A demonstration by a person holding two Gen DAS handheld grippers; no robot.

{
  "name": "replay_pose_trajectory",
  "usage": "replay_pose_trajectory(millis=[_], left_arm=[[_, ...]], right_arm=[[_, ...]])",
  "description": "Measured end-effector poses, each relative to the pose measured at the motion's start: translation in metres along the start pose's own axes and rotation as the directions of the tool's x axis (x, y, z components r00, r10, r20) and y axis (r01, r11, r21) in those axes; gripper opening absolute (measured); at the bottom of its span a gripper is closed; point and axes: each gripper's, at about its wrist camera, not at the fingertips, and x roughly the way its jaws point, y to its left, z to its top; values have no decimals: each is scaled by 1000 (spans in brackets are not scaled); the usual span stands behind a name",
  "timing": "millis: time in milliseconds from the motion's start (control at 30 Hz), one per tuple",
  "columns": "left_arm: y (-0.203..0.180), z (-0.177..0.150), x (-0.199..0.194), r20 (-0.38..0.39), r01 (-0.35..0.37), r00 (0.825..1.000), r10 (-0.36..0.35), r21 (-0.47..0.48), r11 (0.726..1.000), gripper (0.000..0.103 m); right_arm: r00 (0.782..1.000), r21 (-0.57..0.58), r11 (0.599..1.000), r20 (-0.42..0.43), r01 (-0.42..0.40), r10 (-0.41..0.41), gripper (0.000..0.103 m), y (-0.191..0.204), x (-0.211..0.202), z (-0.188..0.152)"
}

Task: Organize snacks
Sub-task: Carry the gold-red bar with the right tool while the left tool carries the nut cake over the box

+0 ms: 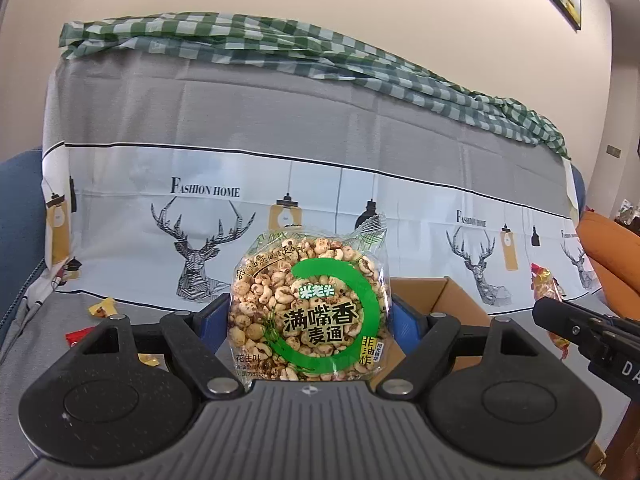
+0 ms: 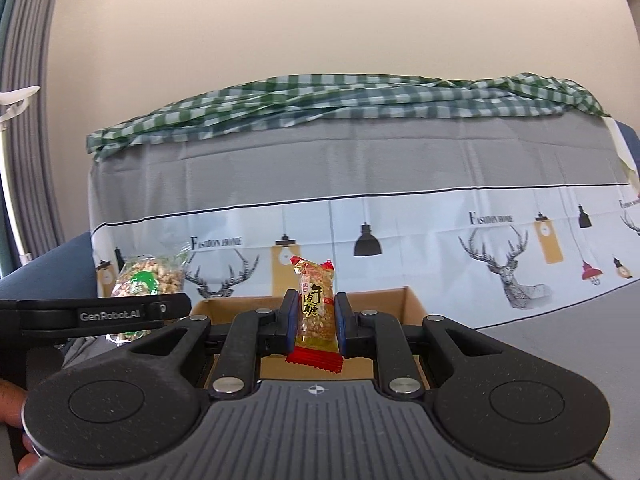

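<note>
My left gripper (image 1: 310, 312) is shut on a clear round puffed-wheat snack pack with a green ring label (image 1: 310, 308), held upright in front of the open cardboard box (image 1: 444, 296). My right gripper (image 2: 316, 316) is shut on a small red and gold candy bar packet (image 2: 316, 312), held upright above the same box (image 2: 392, 300). In the right wrist view the puffed-wheat pack (image 2: 148, 278) shows at the left behind the left gripper's body. In the left wrist view the candy packet (image 1: 546, 284) shows at the right above the right gripper's body.
A sofa draped in a grey and white deer-print cloth (image 1: 280, 140) fills the background, with a green checked cloth (image 1: 280, 44) along its top. Small yellow and red candies (image 1: 102, 306) lie on the seat at the left. An orange cushion (image 1: 612, 248) sits at the far right.
</note>
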Motion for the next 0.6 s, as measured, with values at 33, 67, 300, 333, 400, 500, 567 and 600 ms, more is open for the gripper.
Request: replay_pose_trajectory(millis=[33,67,300,333,400,500,567,600], left_arm=[[-1,0,0,1,4,1000,-4,0,1000,84],[-3,-1,1,3,7,1000,-7,0,1000,84],[-17,-2,0,18,47,999,-47,11,999,84],[-19,-2,0,20,54,998,-55,14,998,84],[-22,-2,1,22,65,998,-66,15,998,84],[-26,-3,1,23,80,997,-80,12,997,84],[-28,-3,2,24,92,995,-92,10,996,84],[-29,-3,2,25,97,995,-97,10,995,84]], right_arm=[[1000,1,1000,0,5,-5,19,-2,0,0],[1000,4,1000,-1,9,-9,19,-3,0,-1],[999,14,999,-7,41,-41,19,-9,2,-2],[999,14,999,-7,46,-45,19,-9,3,-2],[998,16,998,-12,54,-54,19,-10,4,-3],[998,19,998,-14,67,-66,19,-11,5,-3],[997,22,997,-13,72,-72,19,-13,5,-3],[997,23,997,-14,76,-76,19,-13,5,-3]])
